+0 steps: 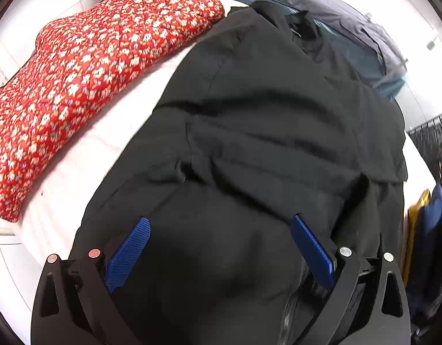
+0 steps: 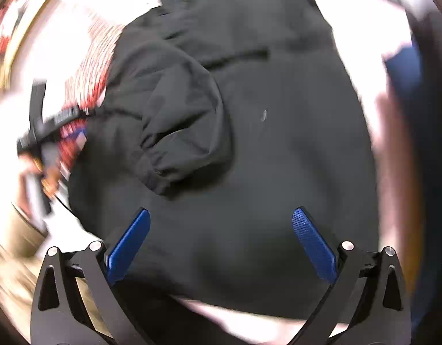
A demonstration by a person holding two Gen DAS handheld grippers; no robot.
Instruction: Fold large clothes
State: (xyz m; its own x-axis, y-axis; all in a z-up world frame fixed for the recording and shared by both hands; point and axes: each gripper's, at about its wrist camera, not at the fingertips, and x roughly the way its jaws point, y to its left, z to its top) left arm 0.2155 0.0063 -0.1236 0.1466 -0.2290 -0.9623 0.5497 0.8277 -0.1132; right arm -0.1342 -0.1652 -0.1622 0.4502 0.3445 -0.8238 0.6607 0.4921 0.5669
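Observation:
A large black jacket (image 1: 264, 120) lies spread on a white bed (image 1: 65, 184), its collar at the far end. My left gripper (image 1: 219, 222) is open and empty, its blue fingers (image 1: 129, 254) hovering just over the jacket's near part. In the blurred right wrist view the same black jacket (image 2: 278, 132) fills the frame, with a sleeve and its gathered cuff (image 2: 175, 143) folded across the body. My right gripper (image 2: 221, 215) is open and empty above the jacket's lower part.
A folded red floral garment (image 1: 86, 66) lies on the bed left of the jacket. A grey-blue pillow (image 1: 330, 8) sits at the far end. Dark and yellow items (image 1: 422, 230) stand beside the bed at right. The other handheld gripper (image 2: 45, 141) shows blurred at left.

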